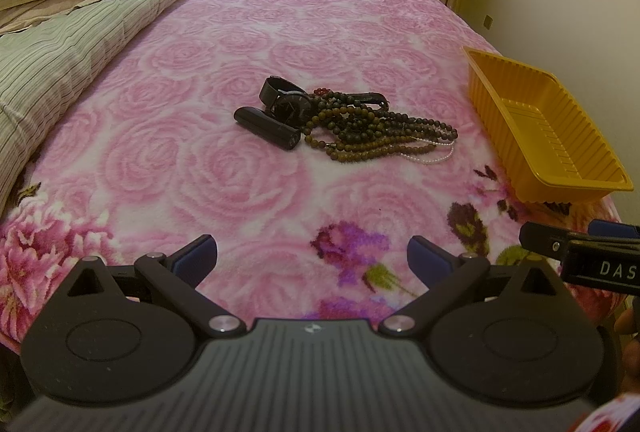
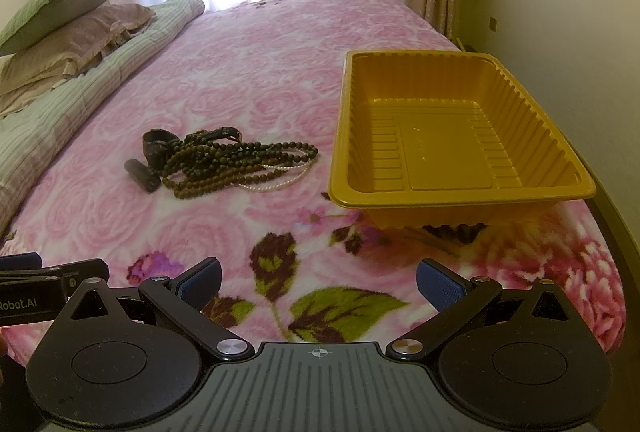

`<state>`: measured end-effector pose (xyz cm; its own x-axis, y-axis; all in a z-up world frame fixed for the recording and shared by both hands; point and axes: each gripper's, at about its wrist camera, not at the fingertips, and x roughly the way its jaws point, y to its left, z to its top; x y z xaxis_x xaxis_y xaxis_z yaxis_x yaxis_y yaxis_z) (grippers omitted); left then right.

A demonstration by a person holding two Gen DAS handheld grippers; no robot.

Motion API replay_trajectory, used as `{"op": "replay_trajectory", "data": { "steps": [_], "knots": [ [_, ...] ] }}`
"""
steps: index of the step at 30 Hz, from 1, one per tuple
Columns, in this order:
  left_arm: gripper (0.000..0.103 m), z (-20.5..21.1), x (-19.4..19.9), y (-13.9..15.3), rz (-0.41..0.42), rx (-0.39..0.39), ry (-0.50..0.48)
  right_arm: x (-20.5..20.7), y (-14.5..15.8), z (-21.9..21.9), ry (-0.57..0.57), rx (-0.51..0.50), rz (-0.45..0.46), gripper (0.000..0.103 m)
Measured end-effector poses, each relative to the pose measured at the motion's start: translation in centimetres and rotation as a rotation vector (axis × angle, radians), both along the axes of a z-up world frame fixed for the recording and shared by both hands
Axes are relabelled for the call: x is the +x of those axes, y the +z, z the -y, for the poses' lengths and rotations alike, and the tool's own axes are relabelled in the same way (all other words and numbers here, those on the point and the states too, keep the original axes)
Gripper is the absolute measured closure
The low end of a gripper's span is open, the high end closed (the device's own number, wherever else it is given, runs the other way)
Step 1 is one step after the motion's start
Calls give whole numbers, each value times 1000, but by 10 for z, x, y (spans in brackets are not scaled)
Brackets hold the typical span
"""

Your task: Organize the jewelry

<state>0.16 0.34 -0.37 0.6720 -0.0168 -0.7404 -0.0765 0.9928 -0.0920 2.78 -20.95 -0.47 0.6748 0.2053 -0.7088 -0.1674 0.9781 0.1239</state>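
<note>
One view alone shows the tray's [image 2: 460,148] floor.

"DAS" and "Robot.AI" on gripper bodies

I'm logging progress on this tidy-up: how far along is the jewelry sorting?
Nothing looks done: the yellow tray is empty. Nothing is in hand: the left gripper and right gripper are both open. Left: the bead necklaces, watch and black tube lie piled on the blanket.
</note>
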Motion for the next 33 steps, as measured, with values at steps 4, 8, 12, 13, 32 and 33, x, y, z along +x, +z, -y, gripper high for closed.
{"op": "replay_trajectory", "data": {
  "steps": [4,8,12,13,32,33],
  "knots": [
    [2,-1,0,0,0,-1,-1,0,-1,0,1,1,0,0],
    [2,-1,0,0,0,-1,-1,0,1,1,1,0,2,0],
    [2,-1,0,0,1,-2,-2,0,1,1,1,-1,3,0],
    [2,-1,1,0,0,-2,-3,0,1,1,0,0,3,0],
    [2,3,4,5,-1,5,-10,2,7,1,-2,-1,5,0],
    [2,3,4,5,-1,5,-9,2,7,1,-2,0,5,0]
  ]
}}
